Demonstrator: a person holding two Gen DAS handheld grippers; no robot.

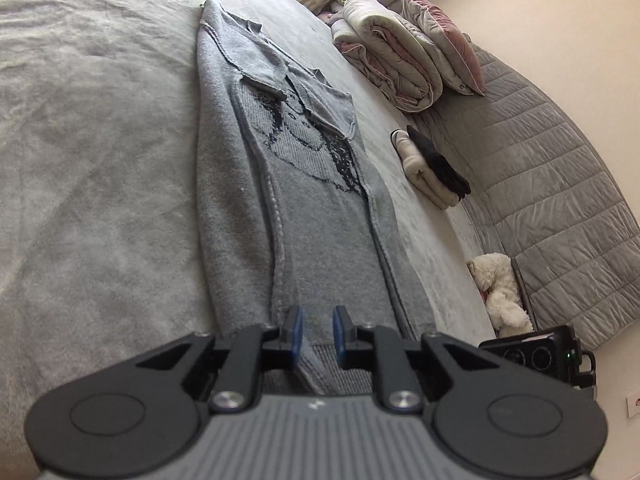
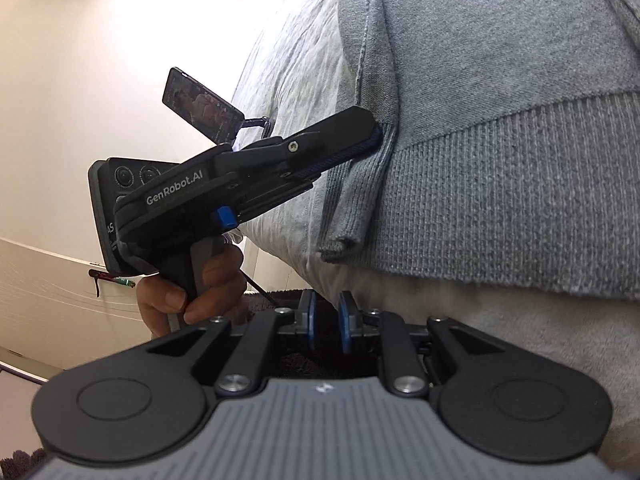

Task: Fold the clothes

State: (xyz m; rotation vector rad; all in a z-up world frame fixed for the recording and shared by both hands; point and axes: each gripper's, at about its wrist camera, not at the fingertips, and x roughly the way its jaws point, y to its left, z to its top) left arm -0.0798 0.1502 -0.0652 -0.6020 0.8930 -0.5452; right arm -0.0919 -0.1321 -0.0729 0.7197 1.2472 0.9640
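Observation:
A grey knit sweater (image 1: 312, 208) with a dark picture on its chest lies flat on the bed, both sleeves folded in over the body. My left gripper (image 1: 318, 330) is at the near hem, its blue pads a narrow gap apart with the ribbed hem between them. In the right wrist view the left gripper (image 2: 374, 138) pinches the sweater (image 2: 500, 120) at its side edge just above the ribbing, and the fabric puckers there. A hand (image 2: 200, 284) holds its grip. My right gripper (image 2: 326, 322) sits below the bed's edge, pads slightly apart with nothing between them.
The bed sheet (image 1: 100, 140) stretches wide to the left of the sweater. By the quilted grey headboard (image 1: 560, 184) lie rolled quilts with a pink pillow (image 1: 400, 52), a small stack of folded cream and black clothes (image 1: 428, 168) and a white plush toy (image 1: 500, 292).

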